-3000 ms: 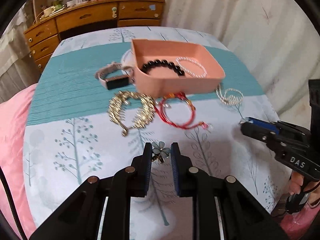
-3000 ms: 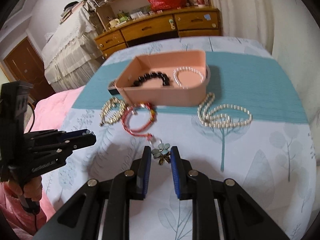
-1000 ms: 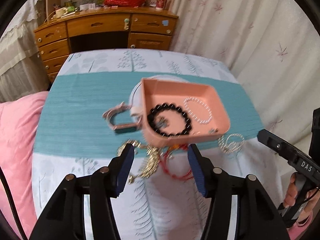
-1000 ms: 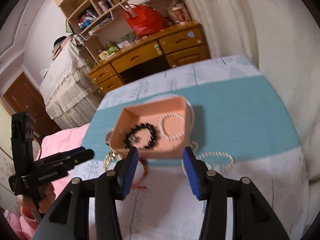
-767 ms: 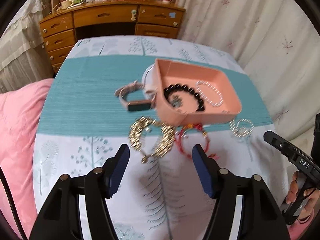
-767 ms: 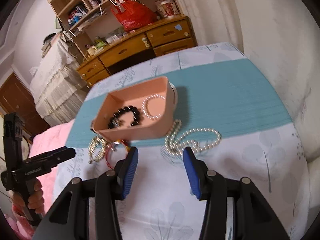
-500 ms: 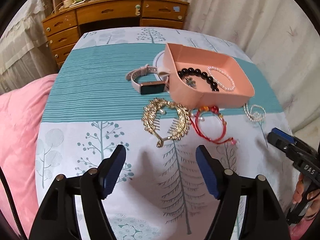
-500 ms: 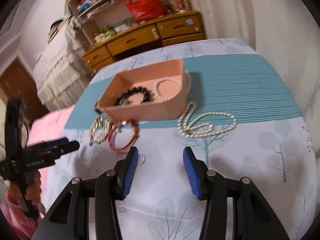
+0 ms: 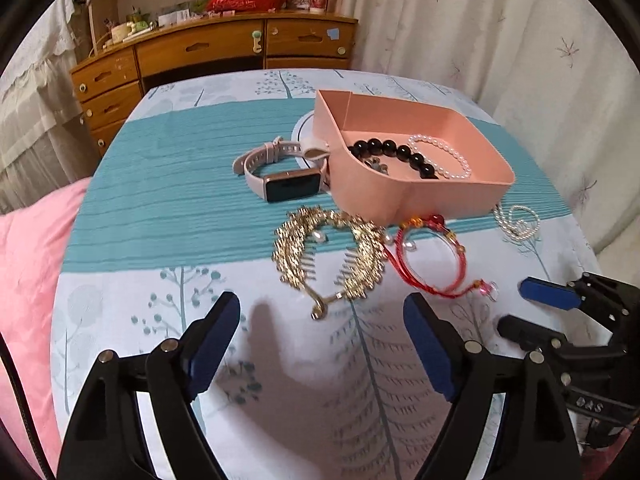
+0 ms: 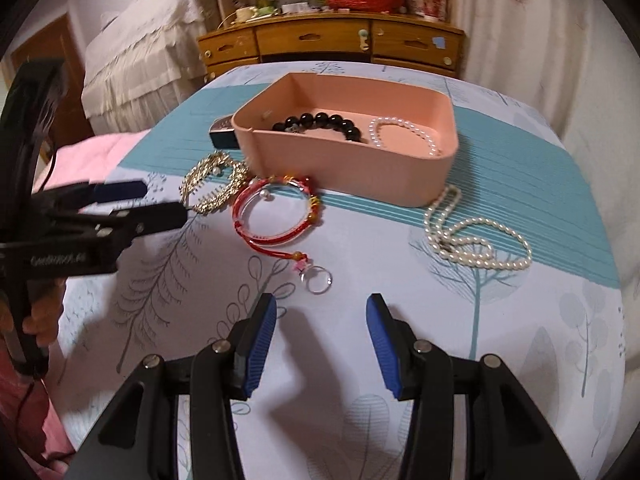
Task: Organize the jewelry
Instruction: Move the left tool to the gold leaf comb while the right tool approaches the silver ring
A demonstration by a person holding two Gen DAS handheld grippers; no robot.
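Observation:
A pink tray [image 9: 448, 196] [image 10: 344, 160] on the table holds a black bead bracelet [image 9: 394, 154] [image 10: 320, 121], a small pearl bracelet [image 9: 442, 154] [image 10: 400, 134] and a small flower charm [image 9: 376, 165]. In front of it lie a gold hair comb [image 9: 328, 252] [image 10: 214, 184], a red cord bracelet [image 9: 432, 260] [image 10: 276, 210], a silver ring [image 10: 317, 280] and a pearl necklace [image 10: 476, 236] [image 9: 516, 220]. A pink smartwatch [image 9: 280, 172] lies left of the tray. My left gripper [image 9: 320, 334] is open and empty just before the comb. My right gripper [image 10: 321, 330] is open and empty just before the ring.
The table wears a white and teal cloth [image 9: 180, 184] with tree prints. A pink quilt [image 9: 24, 280] lies at the left. A wooden dresser [image 9: 208, 56] stands behind the table, a curtain [image 9: 500, 40] at the right. A white round pad [image 9: 304, 132] sits behind the watch.
Both grippers held the flower charm together; it now lies in the tray. Both have opened, risen, then come back low over the table near the loose jewelry.

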